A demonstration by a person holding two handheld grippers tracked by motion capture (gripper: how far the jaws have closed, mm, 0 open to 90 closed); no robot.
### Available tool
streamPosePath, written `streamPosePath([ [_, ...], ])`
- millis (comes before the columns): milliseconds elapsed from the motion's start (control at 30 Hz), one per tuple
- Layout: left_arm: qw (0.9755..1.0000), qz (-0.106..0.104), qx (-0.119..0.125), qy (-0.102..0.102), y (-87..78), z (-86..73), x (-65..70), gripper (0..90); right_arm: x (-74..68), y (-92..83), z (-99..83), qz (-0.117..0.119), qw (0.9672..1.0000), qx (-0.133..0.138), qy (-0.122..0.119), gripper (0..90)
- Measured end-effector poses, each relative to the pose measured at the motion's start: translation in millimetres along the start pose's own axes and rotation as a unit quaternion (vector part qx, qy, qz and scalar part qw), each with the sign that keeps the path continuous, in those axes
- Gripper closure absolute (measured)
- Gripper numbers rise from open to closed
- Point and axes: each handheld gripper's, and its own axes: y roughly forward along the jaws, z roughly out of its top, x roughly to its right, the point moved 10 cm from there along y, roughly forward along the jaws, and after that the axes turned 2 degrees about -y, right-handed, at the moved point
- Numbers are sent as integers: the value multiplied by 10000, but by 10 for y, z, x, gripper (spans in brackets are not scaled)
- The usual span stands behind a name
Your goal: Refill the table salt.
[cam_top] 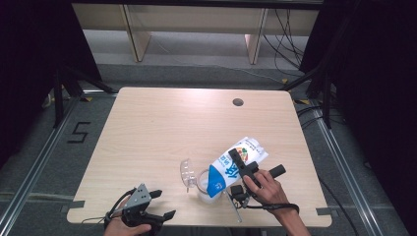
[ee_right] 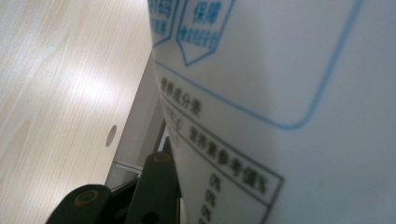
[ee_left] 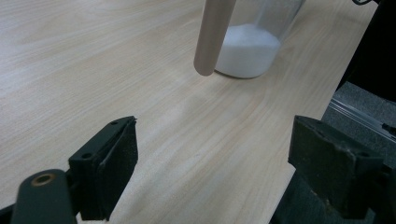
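Observation:
A white and blue milk carton (cam_top: 252,147) is tilted with its blue top down over a clear cup (cam_top: 201,191) near the table's front right. My right gripper (cam_top: 243,168) is shut on the carton's middle. In the right gripper view the carton's printed face (ee_right: 280,93) is very close, and one black finger (ee_right: 156,186) lies against it. The cup (ee_left: 250,49) holds white liquid. My left gripper (cam_top: 164,203) rests at the front left edge, open, with nothing between its pads (ee_left: 119,154).
A clear plastic lid (cam_top: 187,172) lies just left of the cup. A thin stick (cam_top: 236,209) lies right of the cup, toward the front edge. A pale rod (ee_left: 212,37) shows in front of the cup. The wooden table (cam_top: 162,123) has a round hole (cam_top: 238,102) at the back right.

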Motion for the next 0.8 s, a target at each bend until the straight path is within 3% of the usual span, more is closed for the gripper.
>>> streamPosePath([
  [33, 9999, 44, -92, 102, -11, -16, -26, 153, 0, 0, 1, 6, 10000, 3, 2, 713],
  [100, 10000, 5, 1, 0, 0, 0, 4, 153, 1, 0, 0, 7, 10000, 5, 9, 716],
  [233, 10000, -1, -16, 13, -1, -3, -1, 153, -2, 1, 1, 13, 10000, 10, 8, 720],
  [267, 9999, 39, -88, 95, -10, -15, -24, 153, -2, 1, 1, 14, 10000, 8, 0, 721],
  [800, 10000, 7, -24, 12, -3, -5, 0, 153, -12, 1, 0, 61, 10000, 8, -12, 738],
])
